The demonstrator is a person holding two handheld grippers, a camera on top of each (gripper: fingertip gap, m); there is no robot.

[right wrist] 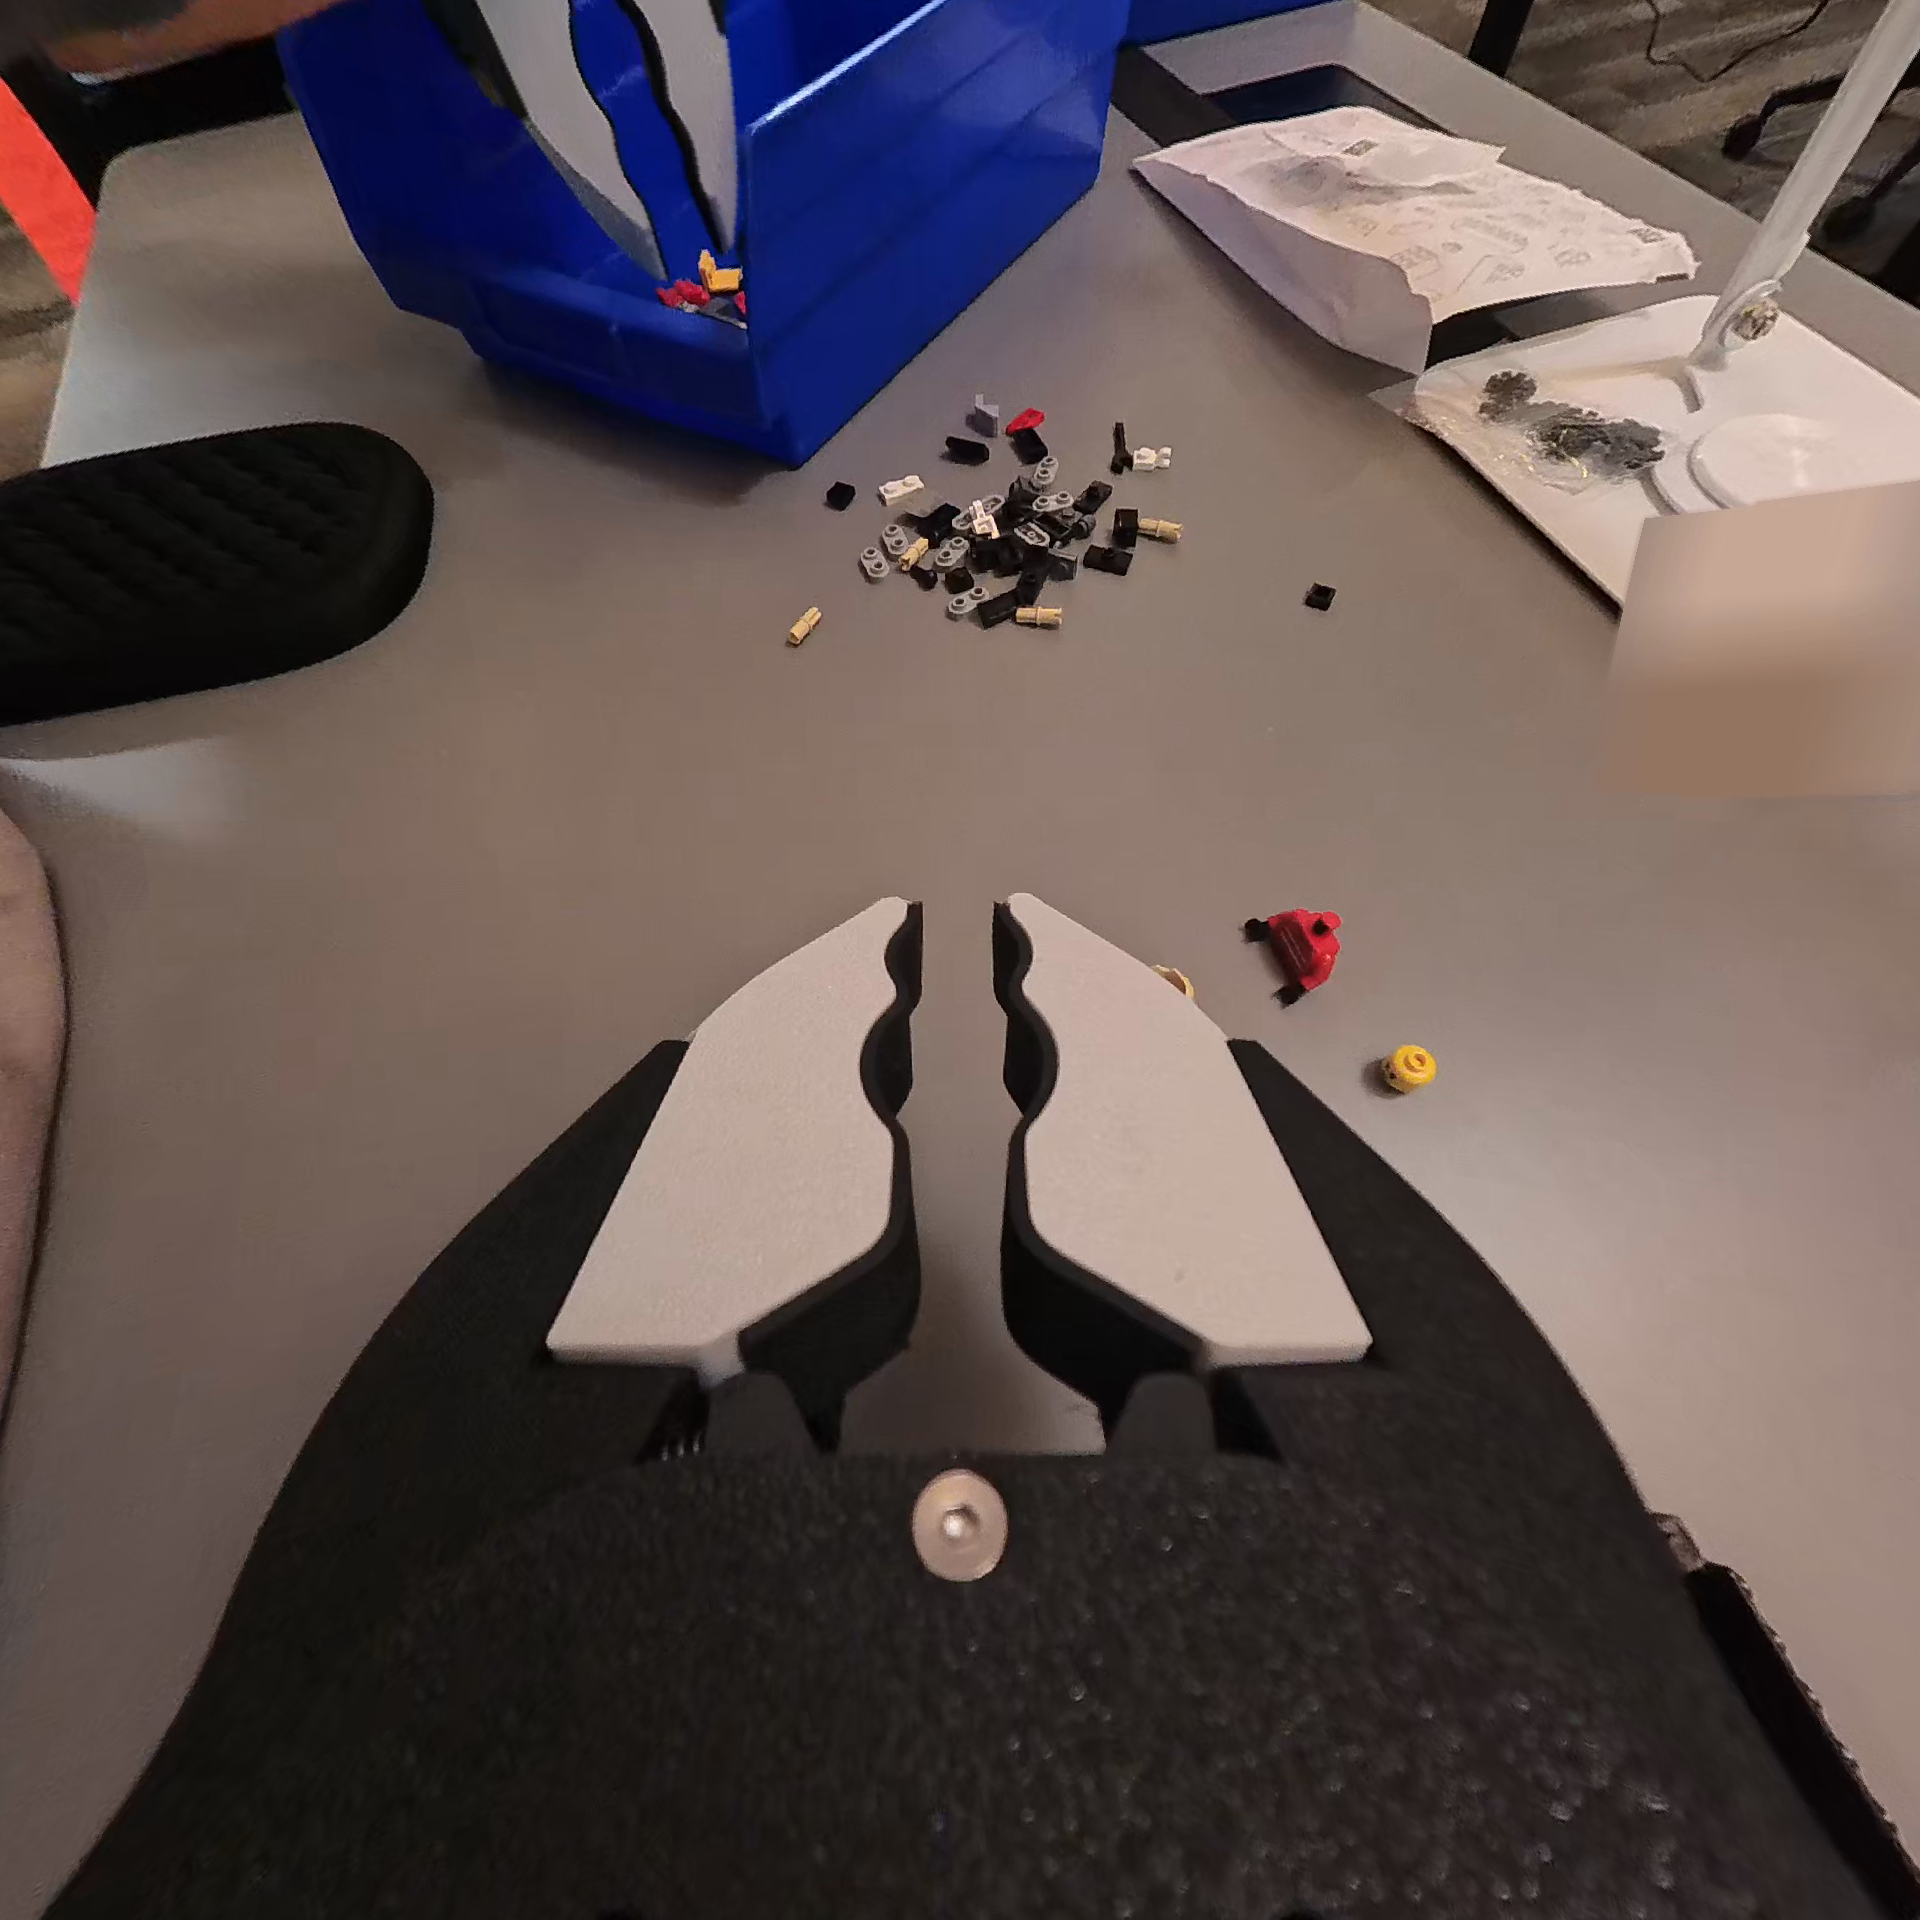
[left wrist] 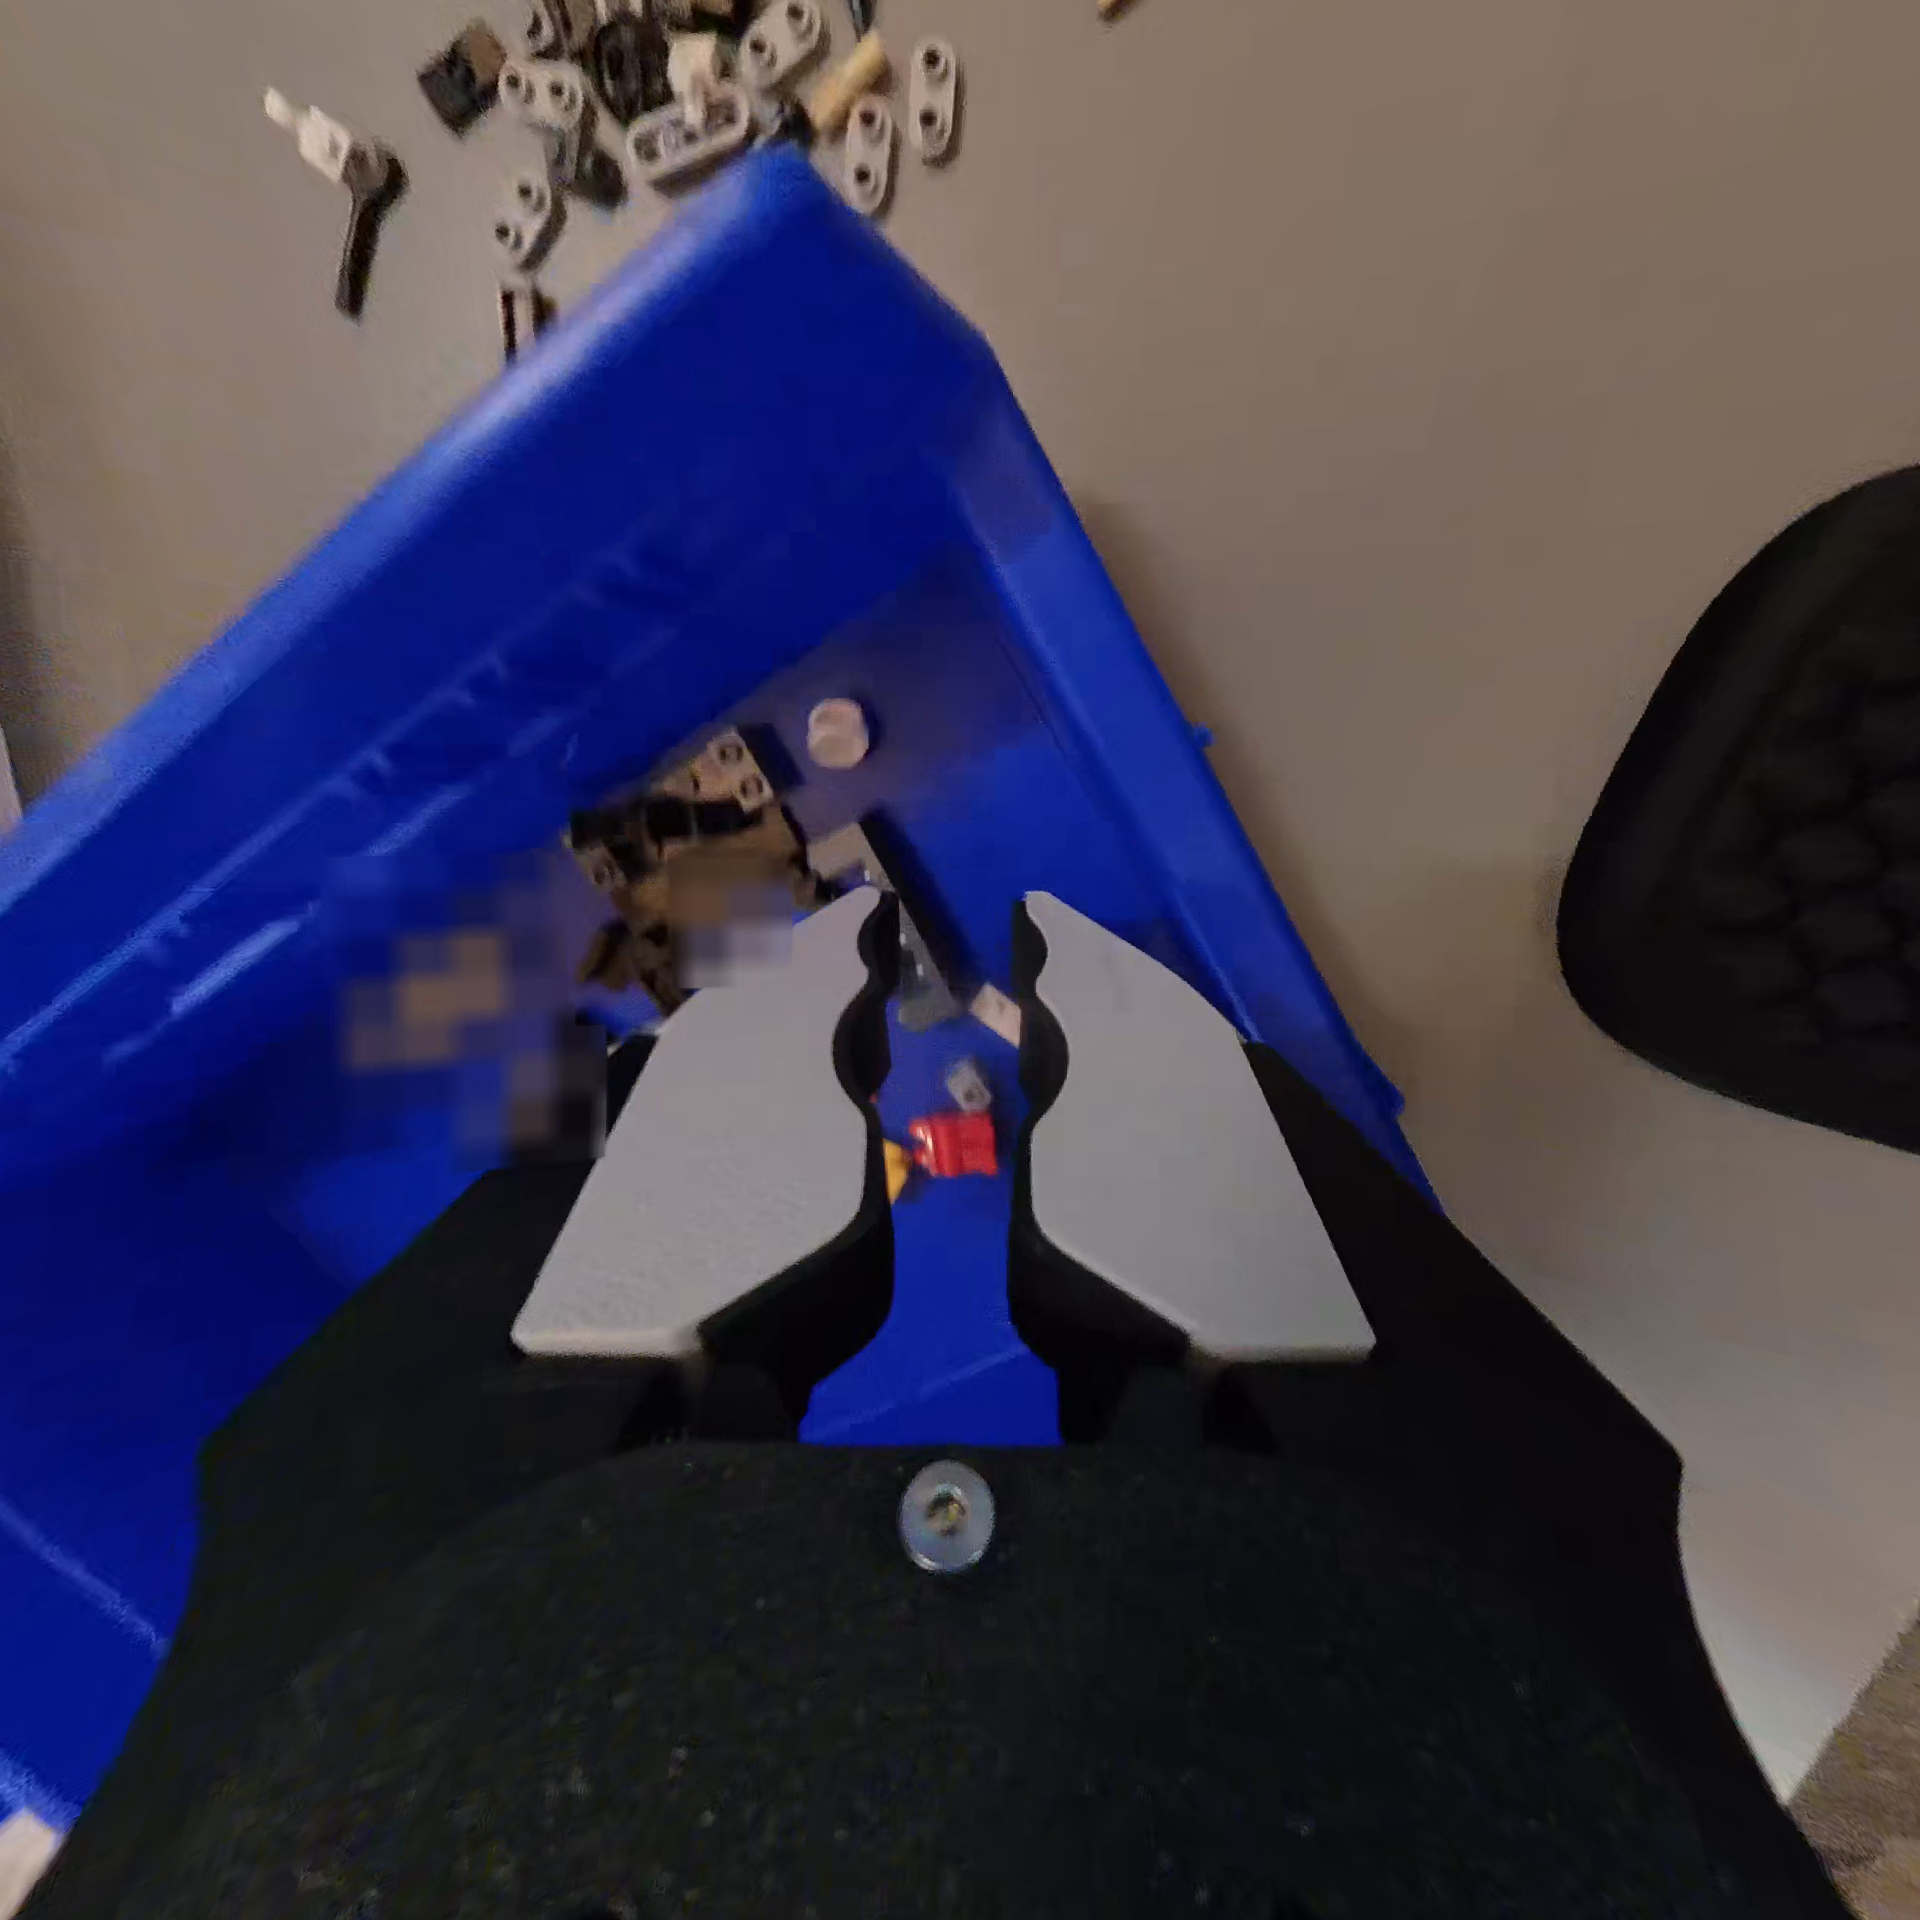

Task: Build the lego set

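My left gripper [left wrist: 956, 906] is open and reaches down into a tilted blue bin [left wrist: 623, 520]. Between its fingers on the bin floor lie a red piece [left wrist: 953, 1146], a yellow piece [left wrist: 896, 1172] and small grey pieces. More dark and tan pieces sit deeper in the bin [left wrist: 686, 831]. My right gripper [right wrist: 956, 906] is slightly open and empty, low over the grey table [right wrist: 623, 831]. A red minifigure torso [right wrist: 1304, 945] and a yellow head [right wrist: 1410, 1068] lie just right of it. A pile of small black, grey and tan pieces [right wrist: 1008, 530] lies ahead. The left gripper [right wrist: 675, 156] also shows inside the bin [right wrist: 914, 208].
A black padded armrest [right wrist: 187, 561] juts in at the left. A white paper bag [right wrist: 1403, 218], a clear bag of dark pieces [right wrist: 1558, 426] and a white lamp base [right wrist: 1766, 447] stand at the back right. A tan piece [right wrist: 1174, 979] peeks from behind my right finger. Left tips to right tips: about 30 cm. My right gripper is the nearer one to the red minifigure torso [right wrist: 1304, 945]: about 10 cm, against 35 cm.
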